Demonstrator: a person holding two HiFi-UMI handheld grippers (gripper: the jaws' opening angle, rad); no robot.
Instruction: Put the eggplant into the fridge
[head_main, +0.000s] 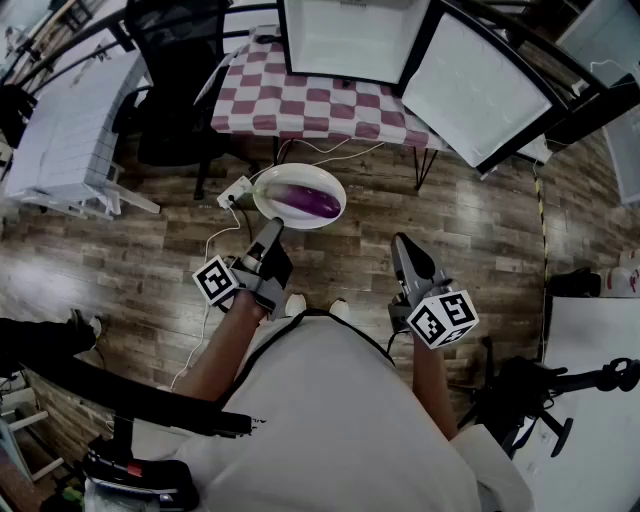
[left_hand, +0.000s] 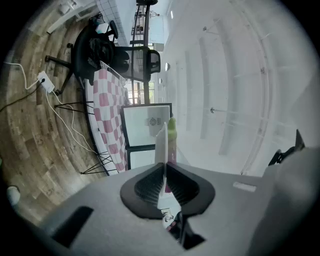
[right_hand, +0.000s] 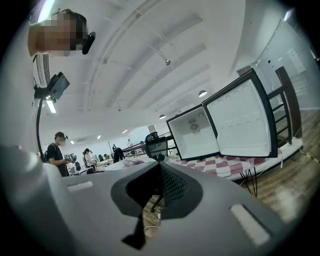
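Observation:
A purple eggplant (head_main: 310, 201) with a green stem lies on a white plate (head_main: 268, 195) held above the wooden floor. My left gripper (head_main: 270, 232) is shut on the plate's near rim. In the left gripper view the plate (left_hand: 161, 145) stands edge-on between the jaws of the left gripper (left_hand: 164, 175), with the eggplant (left_hand: 172, 131) just behind it. My right gripper (head_main: 405, 245) hovers to the right, shut and empty; the right gripper (right_hand: 160, 167) has nothing between its pads. The small fridge (head_main: 340, 40) stands open on a checkered table (head_main: 300, 105), its door (head_main: 480, 85) swung right.
A black office chair (head_main: 175, 60) stands left of the checkered table. A white power strip (head_main: 235, 192) with cables lies on the floor under the plate. A white table (head_main: 60, 130) is at the far left. People (right_hand: 57, 150) stand in the distance.

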